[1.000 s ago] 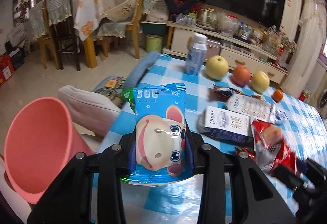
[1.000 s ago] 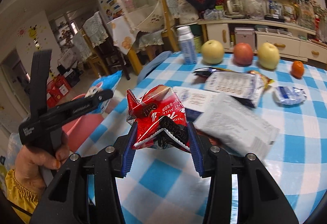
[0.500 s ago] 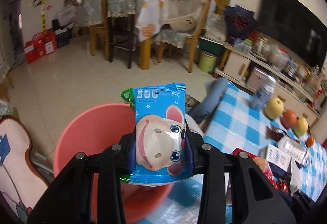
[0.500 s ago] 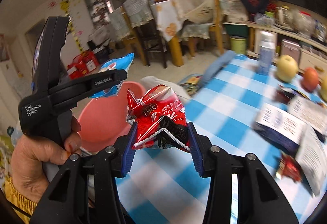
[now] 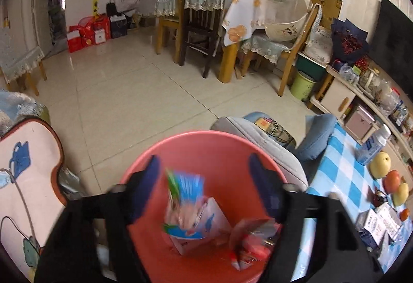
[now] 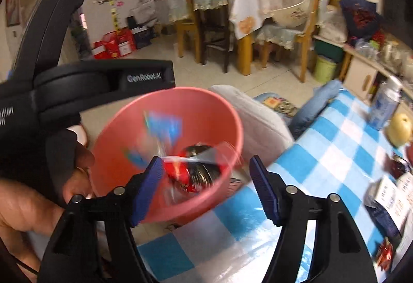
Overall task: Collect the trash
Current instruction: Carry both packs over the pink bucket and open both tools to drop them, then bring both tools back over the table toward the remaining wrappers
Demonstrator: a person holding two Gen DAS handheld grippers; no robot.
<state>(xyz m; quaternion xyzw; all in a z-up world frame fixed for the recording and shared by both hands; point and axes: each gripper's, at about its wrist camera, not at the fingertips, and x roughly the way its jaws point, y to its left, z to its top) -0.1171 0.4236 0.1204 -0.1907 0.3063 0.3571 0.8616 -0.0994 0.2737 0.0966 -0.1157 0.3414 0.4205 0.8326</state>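
Note:
A pink bin [image 5: 196, 151] stands on the floor beside the blue checked table [image 5: 343, 169]. My left gripper [image 5: 204, 190] is open above the bin, and a blurred blue snack wrapper [image 5: 185, 195] is falling into it. My right gripper [image 6: 206, 187] is open over the bin's near rim [image 6: 232, 112], and a blurred red wrapper [image 6: 185, 174] is dropping from it; the red wrapper also shows in the left wrist view [image 5: 250, 244]. A white carton [image 5: 204, 226] lies inside the bin. More wrappers and packets [image 5: 376, 223] lie on the table.
A grey cushion [image 5: 260, 135] and a blue cushion [image 5: 317, 135] lie behind the bin. A milk bottle [image 5: 371, 143] and fruit [image 5: 384, 174] stand on the table. Dining chairs [image 5: 201, 24] and a green bin [image 5: 302, 86] are across the tiled floor.
Both grippers swung left from the table to over the pink bin and opened. The blue wrapper and the red wrapper have left the jaws and are falling into the bin.

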